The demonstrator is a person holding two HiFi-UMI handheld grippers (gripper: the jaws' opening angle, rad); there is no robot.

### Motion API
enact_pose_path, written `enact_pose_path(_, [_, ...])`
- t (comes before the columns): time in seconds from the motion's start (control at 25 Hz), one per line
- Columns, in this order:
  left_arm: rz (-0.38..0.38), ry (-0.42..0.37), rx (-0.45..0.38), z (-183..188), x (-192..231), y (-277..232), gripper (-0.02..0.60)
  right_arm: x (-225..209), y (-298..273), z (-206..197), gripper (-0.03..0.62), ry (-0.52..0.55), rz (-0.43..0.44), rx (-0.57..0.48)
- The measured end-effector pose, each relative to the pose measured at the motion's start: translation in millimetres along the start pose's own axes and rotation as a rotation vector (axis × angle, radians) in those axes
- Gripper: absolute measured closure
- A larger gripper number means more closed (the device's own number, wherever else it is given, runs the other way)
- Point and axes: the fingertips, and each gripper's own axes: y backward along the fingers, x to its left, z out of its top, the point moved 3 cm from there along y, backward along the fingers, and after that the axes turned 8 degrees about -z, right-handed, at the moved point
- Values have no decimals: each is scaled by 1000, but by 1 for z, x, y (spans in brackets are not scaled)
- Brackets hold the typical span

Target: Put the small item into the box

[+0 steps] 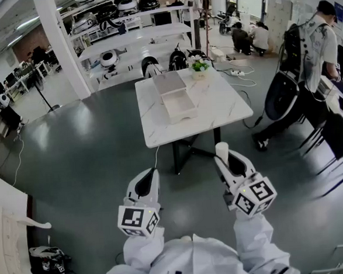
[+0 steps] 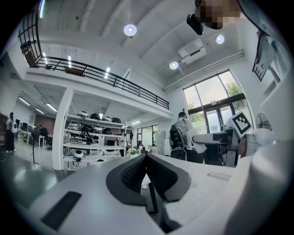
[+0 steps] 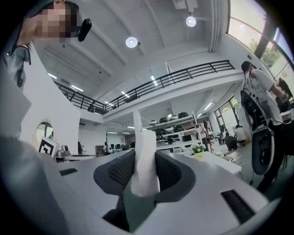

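Left hand-held gripper (image 2: 146, 157): jaws pressed together, nothing between them.
Right hand-held gripper (image 1: 224, 158): pinching the small white soft roll (image 3: 144, 161), which stands upright between the pads.
Small white soft roll: in the air, well apart from the white marble table (image 1: 219, 104).
Open white rectangular box (image 1: 166, 106): on the table, near its middle.

I face a white marble-topped table (image 1: 225, 109) on a glossy grey floor (image 1: 90, 151); white shelving racks (image 1: 132, 36) stand behind it, under round ceiling lights (image 2: 130, 30).

White sleeves (image 1: 252, 239); left tongs (image 1: 152, 172), right tongs (image 1: 221, 150) white, black pads (image 2: 132, 174) apparently ribbed; marker cubes (image 1: 138, 219).
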Motion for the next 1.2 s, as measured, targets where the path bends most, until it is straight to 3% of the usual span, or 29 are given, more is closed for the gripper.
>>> enact_pose_path(0.52, [9, 0, 8, -12, 4, -16, 583, -21, -12, -9, 471, -26, -2, -2])
enact_pose_path(0.88, [47, -12, 3, -19, 1, -22, 583, -35, -22, -9, 471, -46, 13, -20])
enact_pose_path(1.2, [92, 22, 33, -35, 12, -29, 583, -41, -45, -21, 471, -33, 47, 17])
